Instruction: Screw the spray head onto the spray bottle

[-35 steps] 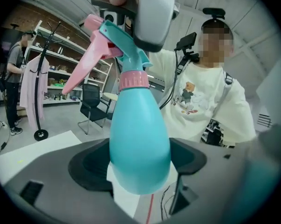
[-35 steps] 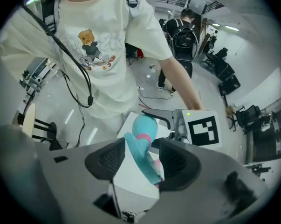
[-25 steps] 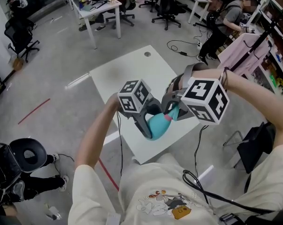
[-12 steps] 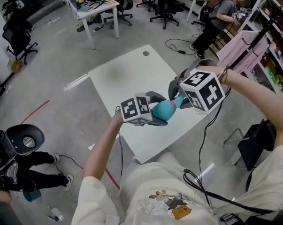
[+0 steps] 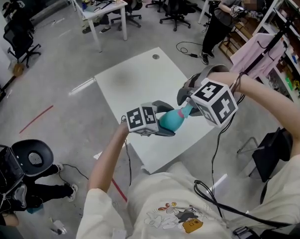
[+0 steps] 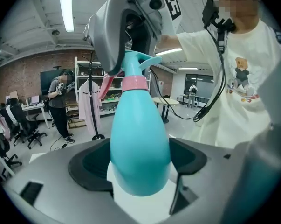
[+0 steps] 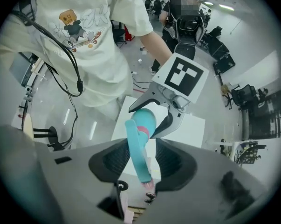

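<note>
Two grippers meet above the white table (image 5: 135,81). Left gripper (image 5: 162,119) is clamped on the belly of the teal spray bottle (image 5: 170,119), its neck tilted toward 2 o'clock. The spray head (image 5: 185,108) sits on the neck's pink collar (image 6: 134,84). Right gripper (image 5: 187,102), at 2 o'clock, straddles that head; its jaws have just been opening and stand slack around it.

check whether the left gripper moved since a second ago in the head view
Yes. Against the white table, the left gripper has shifted toward the table's near edge, closer to the person, with the spray bottle in its jaws.
</note>
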Motion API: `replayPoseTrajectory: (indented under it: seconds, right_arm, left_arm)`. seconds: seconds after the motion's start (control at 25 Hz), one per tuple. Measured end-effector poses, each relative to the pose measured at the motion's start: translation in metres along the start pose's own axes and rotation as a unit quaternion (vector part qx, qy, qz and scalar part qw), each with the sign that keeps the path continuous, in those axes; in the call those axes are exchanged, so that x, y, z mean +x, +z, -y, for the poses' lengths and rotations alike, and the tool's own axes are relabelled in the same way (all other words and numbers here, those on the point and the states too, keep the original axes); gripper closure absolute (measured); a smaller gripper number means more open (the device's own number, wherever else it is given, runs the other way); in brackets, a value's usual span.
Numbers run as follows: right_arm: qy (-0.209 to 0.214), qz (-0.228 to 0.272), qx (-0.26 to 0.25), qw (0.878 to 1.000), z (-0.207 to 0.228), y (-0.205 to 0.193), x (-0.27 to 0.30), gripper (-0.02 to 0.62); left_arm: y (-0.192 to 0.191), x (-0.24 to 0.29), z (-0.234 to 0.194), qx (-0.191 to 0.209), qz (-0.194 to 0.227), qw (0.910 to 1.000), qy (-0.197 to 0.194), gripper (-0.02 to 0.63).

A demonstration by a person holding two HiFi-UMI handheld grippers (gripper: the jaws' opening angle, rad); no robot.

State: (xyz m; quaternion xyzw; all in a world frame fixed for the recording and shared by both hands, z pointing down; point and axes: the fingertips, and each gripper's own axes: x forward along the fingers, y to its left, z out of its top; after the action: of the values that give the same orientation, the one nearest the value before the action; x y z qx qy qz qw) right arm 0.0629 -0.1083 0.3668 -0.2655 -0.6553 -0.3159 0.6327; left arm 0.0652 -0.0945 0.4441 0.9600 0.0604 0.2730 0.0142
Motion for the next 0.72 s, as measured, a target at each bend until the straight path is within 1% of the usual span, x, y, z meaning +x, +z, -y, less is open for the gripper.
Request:
replayPoseTrajectory:
  seconds: [0.12, 0.2, 0.24, 0.28, 0.32, 0.36, 0.4, 0.44, 0.48, 0.52, 0.56, 0.6, 0.64, 0.68, 0.72]
  right_arm:
    - [-0.021, 0.018, 0.019, 0.999, 0.004, 0.000, -0.017, 0.443]
    - [-0.054, 0.042, 0.049, 0.996, 0.012, 0.001, -0.034, 0.443]
    - [-0.081, 0.062, 0.073, 0.992, 0.020, 0.001, -0.042, 0.443]
    - [-0.115, 0.089, 0.104, 0.984, 0.028, 0.001, -0.052, 0.443]
    - [-0.153, 0.123, 0.139, 0.971, 0.038, 0.000, -0.062, 0.443]
    - [-0.193, 0.161, 0.178, 0.951, 0.047, -0.003, -0.073, 0.443]
    - [-0.234, 0.201, 0.218, 0.926, 0.055, -0.008, -0.085, 0.443]
    - [-0.273, 0.240, 0.258, 0.895, 0.062, -0.016, -0.094, 0.443]
    - [-0.307, 0.275, 0.297, 0.861, 0.068, -0.025, -0.101, 0.445]
    - [-0.333, 0.305, 0.332, 0.828, 0.072, -0.033, -0.104, 0.443]
    - [-0.349, 0.331, 0.364, 0.797, 0.075, -0.039, -0.102, 0.443]
    - [-0.355, 0.356, 0.395, 0.769, 0.076, -0.042, -0.097, 0.443]
    - [-0.354, 0.380, 0.421, 0.743, 0.078, -0.041, -0.088, 0.443]
    - [-0.350, 0.401, 0.443, 0.722, 0.079, -0.038, -0.076, 0.440]
    - [-0.344, 0.415, 0.462, 0.704, 0.083, -0.034, -0.065, 0.426]
  left_arm:
    - [-0.009, 0.000, 0.001, -0.009, 0.008, 0.9999, 0.006, 0.213]
    - [-0.013, -0.003, -0.004, -0.026, 0.024, 0.9990, 0.026, 0.213]
    - [-0.013, -0.006, -0.010, -0.038, 0.035, 0.9977, 0.043, 0.213]
    - [-0.012, -0.011, -0.017, -0.052, 0.049, 0.9953, 0.066, 0.213]
    - [-0.010, -0.016, -0.026, -0.065, 0.066, 0.9914, 0.092, 0.213]
    - [-0.007, -0.022, -0.034, -0.079, 0.088, 0.9856, 0.121, 0.213]
    - [-0.002, -0.029, -0.043, -0.092, 0.112, 0.9781, 0.149, 0.213]
    - [0.002, -0.037, -0.051, -0.105, 0.135, 0.9694, 0.176, 0.213]
    - [0.004, -0.044, -0.057, -0.115, 0.153, 0.9606, 0.201, 0.213]
    - [0.006, -0.052, -0.063, -0.120, 0.165, 0.9526, 0.225, 0.213]
    - [0.006, -0.058, -0.069, -0.123, 0.171, 0.9458, 0.247, 0.213]
    - [0.005, -0.062, -0.073, -0.125, 0.171, 0.9407, 0.265, 0.213]
    - [0.005, -0.064, -0.077, -0.126, 0.168, 0.9373, 0.278, 0.213]
    - [0.005, -0.065, -0.080, -0.125, 0.164, 0.9357, 0.287, 0.213]
    - [0.005, -0.066, -0.082, -0.122, 0.160, 0.9355, 0.291, 0.213]
